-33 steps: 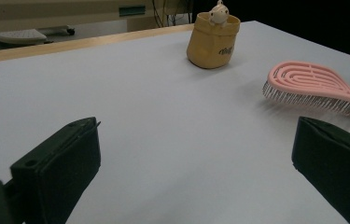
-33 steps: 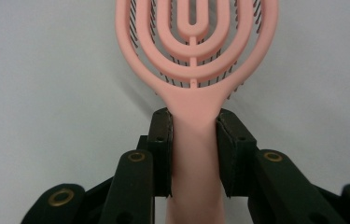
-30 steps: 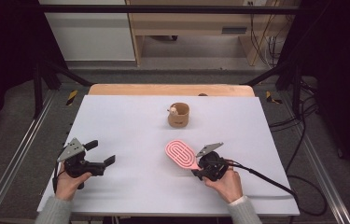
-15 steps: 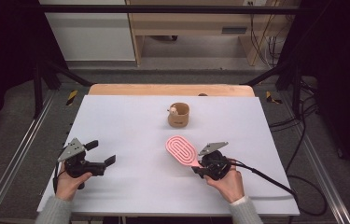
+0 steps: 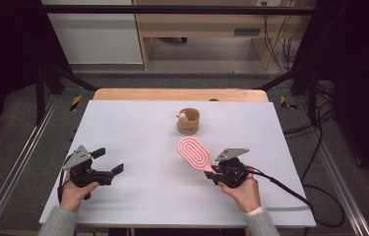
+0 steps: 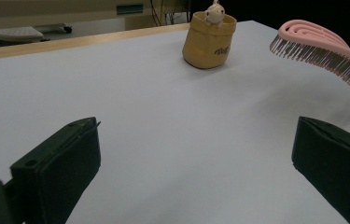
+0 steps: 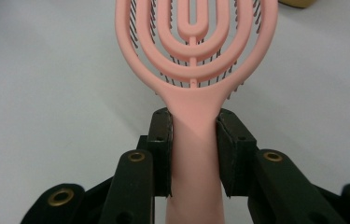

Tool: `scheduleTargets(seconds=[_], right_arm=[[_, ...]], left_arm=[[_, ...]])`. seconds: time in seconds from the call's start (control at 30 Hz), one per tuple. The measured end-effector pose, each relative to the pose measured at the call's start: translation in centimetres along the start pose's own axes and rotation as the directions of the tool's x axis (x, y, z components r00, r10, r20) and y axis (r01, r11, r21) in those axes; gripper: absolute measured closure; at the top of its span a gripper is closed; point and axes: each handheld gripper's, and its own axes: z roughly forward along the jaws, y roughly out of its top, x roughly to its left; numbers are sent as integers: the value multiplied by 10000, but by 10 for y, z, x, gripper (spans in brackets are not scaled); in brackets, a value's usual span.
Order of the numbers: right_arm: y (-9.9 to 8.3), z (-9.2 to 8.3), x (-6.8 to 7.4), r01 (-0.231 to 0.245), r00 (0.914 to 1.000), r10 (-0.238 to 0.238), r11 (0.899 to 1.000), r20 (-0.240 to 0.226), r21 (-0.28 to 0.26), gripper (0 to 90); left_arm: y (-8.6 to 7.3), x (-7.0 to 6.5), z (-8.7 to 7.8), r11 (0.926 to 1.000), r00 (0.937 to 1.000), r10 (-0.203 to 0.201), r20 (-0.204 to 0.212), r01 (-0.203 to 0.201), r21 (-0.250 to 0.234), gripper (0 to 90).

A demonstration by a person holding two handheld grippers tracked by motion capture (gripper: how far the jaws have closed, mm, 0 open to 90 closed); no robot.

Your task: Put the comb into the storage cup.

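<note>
Pink vented oval hairbrush [image 5: 195,153], claw-gripped handle

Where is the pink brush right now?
In the high view the brush is right of the table's centre, its handle clamped in the right gripper, its head pointing towards the tan cup beyond it.

White tabletop [image 5: 123,128] had a wood edge at the far side. Grey floor [image 5: 19,113] around it, black frame bars, cables [image 5: 315,142] at right. Wooden bench [image 5: 197,24] and white cabinet [image 5: 93,29] stood behind; surroundings were dark.
</note>
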Motion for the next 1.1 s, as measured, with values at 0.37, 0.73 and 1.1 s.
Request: scheduleTargets(seconds=[0.37, 0.73, 1.1], right_arm=[[0, -6, -1, 133, 9999, -136, 9968, -29, -794, 695], [1, -6, 0, 190, 9996, -219, 9897, -186, -1416, 694], [1, -7, 1, 247, 9994, -288, 9844, -206, -1744, 694]], left_arm=[[3, -5, 2, 10000, 10000, -27, 77, 27, -43, 11], [4, -13, 7, 10000, 9998, -26, 176, 26, 8, 11], [9, -24, 12, 9999, 9994, -98, 337, 99, -29, 11]])
